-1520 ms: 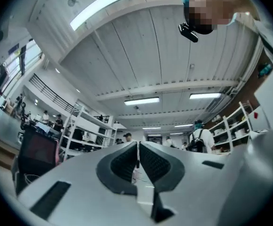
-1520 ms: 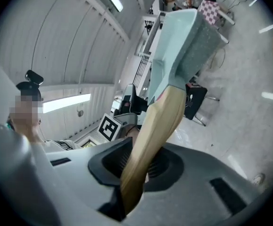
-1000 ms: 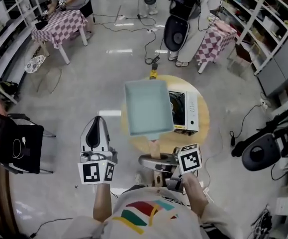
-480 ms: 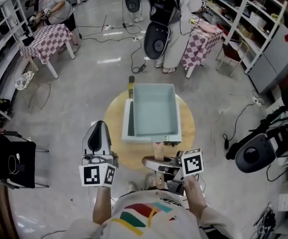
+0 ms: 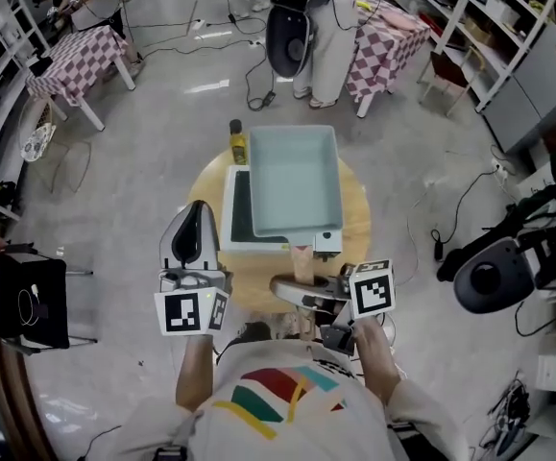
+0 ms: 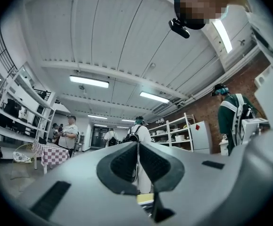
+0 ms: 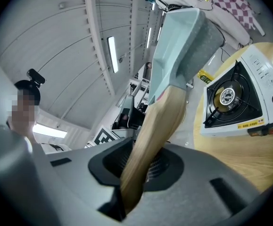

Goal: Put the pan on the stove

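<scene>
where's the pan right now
Head view centre: the pan hangs over the stove on the round table, its handle clamped in the right hand-held gripper.

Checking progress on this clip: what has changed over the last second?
The pan has shifted across the stove: the stove showed at its right before, now at its left; it is still held aloft. The right gripper stays shut on its wooden handle; the left gripper stays shut, empty.

Left gripper point(image 6: 137, 165) has its jaws pressed together with nothing in them — past it just ceiling lights point(image 6: 89, 81), a checkered table point(image 6: 50, 152) far left, and shelves point(image 6: 176, 132).
</scene>
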The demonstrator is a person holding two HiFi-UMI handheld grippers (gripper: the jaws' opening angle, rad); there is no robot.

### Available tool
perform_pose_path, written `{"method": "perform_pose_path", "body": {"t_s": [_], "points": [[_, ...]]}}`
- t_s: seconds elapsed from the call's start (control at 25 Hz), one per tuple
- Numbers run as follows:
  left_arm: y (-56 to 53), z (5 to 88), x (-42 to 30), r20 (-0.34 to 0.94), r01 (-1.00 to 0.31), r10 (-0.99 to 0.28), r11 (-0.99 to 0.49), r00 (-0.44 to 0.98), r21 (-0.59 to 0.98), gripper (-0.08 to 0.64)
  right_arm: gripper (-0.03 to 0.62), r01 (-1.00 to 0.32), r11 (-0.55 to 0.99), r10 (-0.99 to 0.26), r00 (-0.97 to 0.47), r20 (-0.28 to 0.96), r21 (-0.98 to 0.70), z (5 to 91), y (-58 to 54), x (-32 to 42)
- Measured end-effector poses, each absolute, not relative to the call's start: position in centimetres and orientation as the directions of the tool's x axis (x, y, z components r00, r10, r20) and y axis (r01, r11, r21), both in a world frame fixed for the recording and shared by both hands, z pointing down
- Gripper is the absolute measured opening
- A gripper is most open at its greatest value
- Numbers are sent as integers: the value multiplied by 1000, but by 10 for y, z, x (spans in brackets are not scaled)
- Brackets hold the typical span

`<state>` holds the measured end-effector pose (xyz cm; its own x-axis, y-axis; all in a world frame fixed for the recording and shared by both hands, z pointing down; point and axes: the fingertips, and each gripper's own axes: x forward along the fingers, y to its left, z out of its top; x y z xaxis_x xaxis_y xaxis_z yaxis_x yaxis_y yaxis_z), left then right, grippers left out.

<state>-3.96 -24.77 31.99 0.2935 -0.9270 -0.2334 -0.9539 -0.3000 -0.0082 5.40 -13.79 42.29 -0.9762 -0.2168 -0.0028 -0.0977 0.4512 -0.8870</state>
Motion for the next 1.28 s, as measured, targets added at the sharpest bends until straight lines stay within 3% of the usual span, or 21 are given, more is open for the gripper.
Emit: {"method": "perform_pose_path", "body": {"t_s": [0.6, 1.28], "points": [[-295, 313, -46, -245, -924, -894, -381, 374, -21, 14, 52, -149, 413, -321, -947, 9, -898, 432, -176, 31], [-325, 332, -67, -191, -924, -906, -382, 377, -12, 14, 52, -158, 319, -312, -949, 54, -935, 499, -229, 8]]}}
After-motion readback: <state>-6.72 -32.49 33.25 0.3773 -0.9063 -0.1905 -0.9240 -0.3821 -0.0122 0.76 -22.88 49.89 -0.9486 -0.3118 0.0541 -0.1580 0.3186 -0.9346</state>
